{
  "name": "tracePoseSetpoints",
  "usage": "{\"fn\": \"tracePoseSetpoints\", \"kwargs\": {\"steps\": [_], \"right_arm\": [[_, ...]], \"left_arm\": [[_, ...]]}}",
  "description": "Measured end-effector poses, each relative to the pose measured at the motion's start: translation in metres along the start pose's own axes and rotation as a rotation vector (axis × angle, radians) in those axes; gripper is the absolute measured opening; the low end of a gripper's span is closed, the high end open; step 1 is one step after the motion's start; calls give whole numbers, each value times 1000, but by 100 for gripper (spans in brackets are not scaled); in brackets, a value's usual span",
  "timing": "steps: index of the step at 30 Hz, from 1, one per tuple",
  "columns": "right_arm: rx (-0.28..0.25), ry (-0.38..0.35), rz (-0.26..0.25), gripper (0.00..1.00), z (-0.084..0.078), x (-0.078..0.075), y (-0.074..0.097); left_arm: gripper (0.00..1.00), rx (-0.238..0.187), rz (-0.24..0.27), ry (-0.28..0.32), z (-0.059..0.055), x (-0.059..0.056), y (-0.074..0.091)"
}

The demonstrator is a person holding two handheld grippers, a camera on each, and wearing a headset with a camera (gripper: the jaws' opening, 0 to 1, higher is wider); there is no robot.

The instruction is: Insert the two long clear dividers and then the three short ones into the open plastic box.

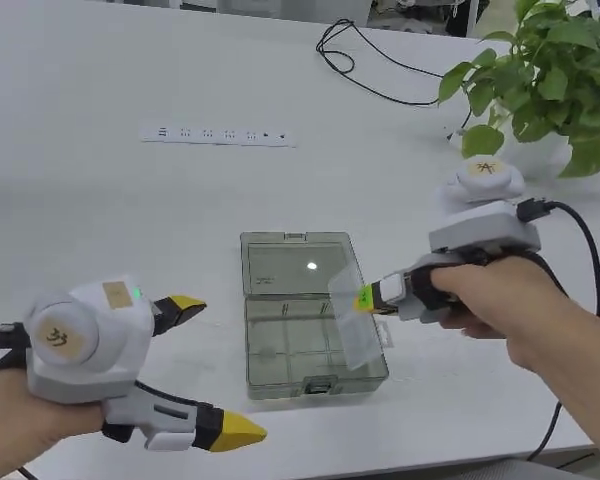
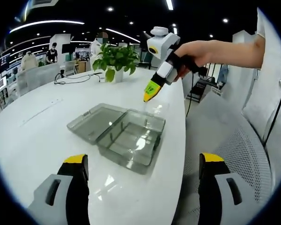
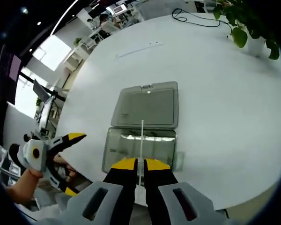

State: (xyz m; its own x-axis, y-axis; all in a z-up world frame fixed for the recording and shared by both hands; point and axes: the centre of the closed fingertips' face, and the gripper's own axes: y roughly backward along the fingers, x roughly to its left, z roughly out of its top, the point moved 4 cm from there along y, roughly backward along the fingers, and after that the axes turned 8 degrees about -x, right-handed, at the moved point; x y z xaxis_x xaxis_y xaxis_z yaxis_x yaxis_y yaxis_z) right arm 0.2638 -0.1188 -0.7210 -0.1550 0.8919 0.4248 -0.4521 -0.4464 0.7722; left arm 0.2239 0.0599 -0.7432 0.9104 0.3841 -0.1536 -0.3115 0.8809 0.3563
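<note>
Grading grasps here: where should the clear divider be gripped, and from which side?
Pinch the clear divider near its upper edge, jaws on its two flat faces, coming from above, right of the box, as the right gripper does. The sheet is thin, and this leaves its lower edge free.

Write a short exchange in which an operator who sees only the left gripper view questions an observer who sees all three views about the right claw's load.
Operator: Is the yellow-tipped right claw gripping anything? I see barely a glint.
Observer: Yes. In the right gripper view it is shut on a thin clear plastic divider, seen edge-on.
Operator: Where is it aimed?
Observer: In the head view the sheet hangs over the right-hand part of the base of the open smoky transparent plastic box.
</note>
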Motion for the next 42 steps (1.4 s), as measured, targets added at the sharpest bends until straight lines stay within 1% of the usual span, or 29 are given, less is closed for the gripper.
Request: {"fn": "tracePoseSetpoints", "kwargs": {"steps": [2,4,8,12,13,16,21,25,28,31,33,35,37,42], "right_arm": [[6,-11,-8,7,-1,-4,-3],[8,-23,-10,7,-3,-3,-3],[7,-38,-20,7,-5,-8,-7],[5,-47,-23,7,-10,-3,-8],[6,-34,-33,7,-12,-3,-9],[-1,-50,-36,7,-8,-7,-12],[-2,-43,-47,7,-5,-13,-17],[-16,-45,-55,7,-2,-16,-20],[-24,-33,-62,7,-4,-16,-20],[-49,-45,-69,6,-7,-17,-19],[-57,-54,-71,6,-7,-18,-20],[-65,-60,-75,6,-10,-16,-20],[-64,-67,-71,6,-11,-15,-21],[-60,-66,-76,7,-13,-17,-24]], "left_arm": [[100,0,0,2,-1,0,0],[100,-4,1,6,-1,0,0],[100,-5,-2,11,-2,-1,0],[100,-7,-5,13,-3,-1,-1],[100,-7,-5,13,-3,-1,-1],[100,-9,-8,14,-3,-1,-1],[100,-11,-6,18,-3,0,-1],[100,-13,-4,23,-3,-1,-1],[100,-12,-4,29,-4,-1,-1],[100,-13,-3,33,-5,-1,-1],[100,-15,-3,37,-5,-1,-1],[100,-15,-3,39,-6,-1,-1],[99,-11,-4,40,-6,-2,-1],[99,-14,-7,43,-6,-2,-2]]}}
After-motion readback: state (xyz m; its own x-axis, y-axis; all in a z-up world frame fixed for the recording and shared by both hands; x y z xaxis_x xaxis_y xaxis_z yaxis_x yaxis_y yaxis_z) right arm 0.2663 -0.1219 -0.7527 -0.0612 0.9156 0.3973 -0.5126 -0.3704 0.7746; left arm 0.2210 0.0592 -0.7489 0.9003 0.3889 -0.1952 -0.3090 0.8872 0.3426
